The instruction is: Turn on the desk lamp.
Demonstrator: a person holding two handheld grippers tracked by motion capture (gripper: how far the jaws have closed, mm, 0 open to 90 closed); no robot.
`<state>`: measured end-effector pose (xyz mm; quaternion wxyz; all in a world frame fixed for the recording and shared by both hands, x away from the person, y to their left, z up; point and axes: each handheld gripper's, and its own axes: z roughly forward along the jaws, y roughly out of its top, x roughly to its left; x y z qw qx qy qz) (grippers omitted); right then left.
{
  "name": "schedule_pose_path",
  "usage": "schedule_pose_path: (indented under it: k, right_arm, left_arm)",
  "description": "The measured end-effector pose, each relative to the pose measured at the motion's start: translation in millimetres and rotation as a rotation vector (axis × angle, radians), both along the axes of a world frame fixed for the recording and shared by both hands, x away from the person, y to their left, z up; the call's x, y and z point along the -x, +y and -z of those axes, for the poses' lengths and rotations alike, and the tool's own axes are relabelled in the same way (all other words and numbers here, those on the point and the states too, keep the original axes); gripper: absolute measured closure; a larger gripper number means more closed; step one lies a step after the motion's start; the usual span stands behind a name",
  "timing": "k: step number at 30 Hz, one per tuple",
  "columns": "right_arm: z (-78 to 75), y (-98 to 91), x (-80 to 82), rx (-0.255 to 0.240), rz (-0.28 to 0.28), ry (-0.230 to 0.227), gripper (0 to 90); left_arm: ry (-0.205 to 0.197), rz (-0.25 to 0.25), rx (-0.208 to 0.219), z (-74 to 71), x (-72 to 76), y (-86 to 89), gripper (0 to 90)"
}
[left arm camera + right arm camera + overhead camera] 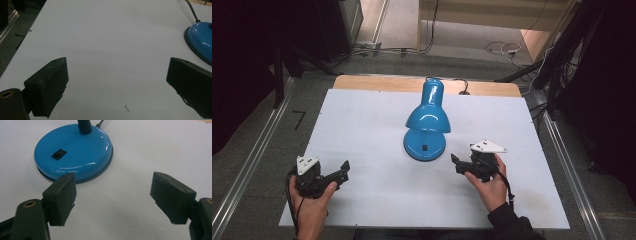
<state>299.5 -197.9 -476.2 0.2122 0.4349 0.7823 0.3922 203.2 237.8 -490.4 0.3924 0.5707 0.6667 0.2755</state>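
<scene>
a white board (372, 125) is covering the table, with a strip of bare wood (377, 82) showing along its far edge. a blue desk lamp (427, 117) is standing on the board near the middle, slightly toward the far side, its round base (72, 155) sitting flat on the white surface and its shade leaning forward over the base. a black rocker switch (59, 154) is sitting on top of the base. a dark cord (192, 11) is running from the back of the base across the board toward the far edge. a small speck (127, 108) is lying on the white surface.
</scene>
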Motion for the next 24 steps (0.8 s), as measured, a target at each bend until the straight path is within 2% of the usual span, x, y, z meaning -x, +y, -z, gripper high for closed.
schedule_pose_path:
  k: [24]
  right_arm:
    - [3.7,38.2,-2.4,-0.005,-0.059,0.01,20.3]
  left_arm:
    - [-0.007,0.012,0.003,-0.4,1.3,0.1,4.5]
